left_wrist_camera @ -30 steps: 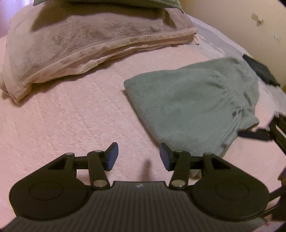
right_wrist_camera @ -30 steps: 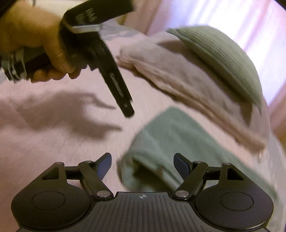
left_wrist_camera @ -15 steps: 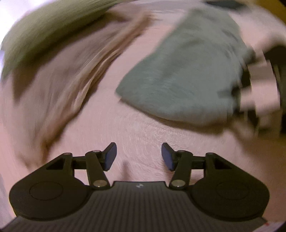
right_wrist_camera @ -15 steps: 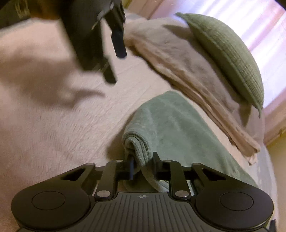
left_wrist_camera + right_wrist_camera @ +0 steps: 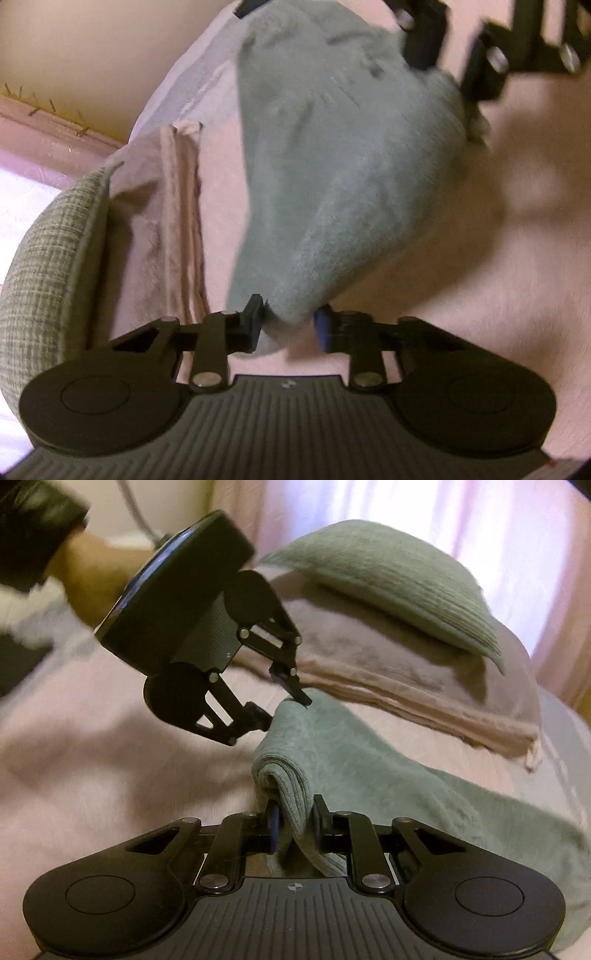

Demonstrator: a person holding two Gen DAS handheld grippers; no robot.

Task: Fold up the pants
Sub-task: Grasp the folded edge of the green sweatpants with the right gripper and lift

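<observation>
From the left wrist camera we see our left gripper [image 5: 288, 326] with its jaws set apart around a corner of the green-grey pants [image 5: 343, 166]; the cloth fills the gap between the fingertips, with the left fingertip against it and the right one just beside it, so it straddles the corner without a firm pinch that we can confirm. The pants lie folded on the pink bedspread [image 5: 498, 277], stretching away from us. Beside them on the left lies a folded beige blanket [image 5: 166, 229], and a green woven pillow [image 5: 48, 266] sits at the left edge. At the top right, blurred, our right gripper [image 5: 448, 70] meets the far edge of the pants.

From the right wrist camera we see our right gripper [image 5: 293, 825] clamped together on a thick folded edge of the pants [image 5: 369, 760], the layers bunched up between the fingers. The pants lie on the bedspread [image 5: 110, 775] and run off to the right. Further along the same edge, our left gripper [image 5: 286, 710] reaches in, its fingers either side of the far corner. A hand [image 5: 96, 579] with a dark sleeve [image 5: 33, 528] holds it. Behind, the pillow [image 5: 388, 583] rests on the blanket [image 5: 406, 672].
</observation>
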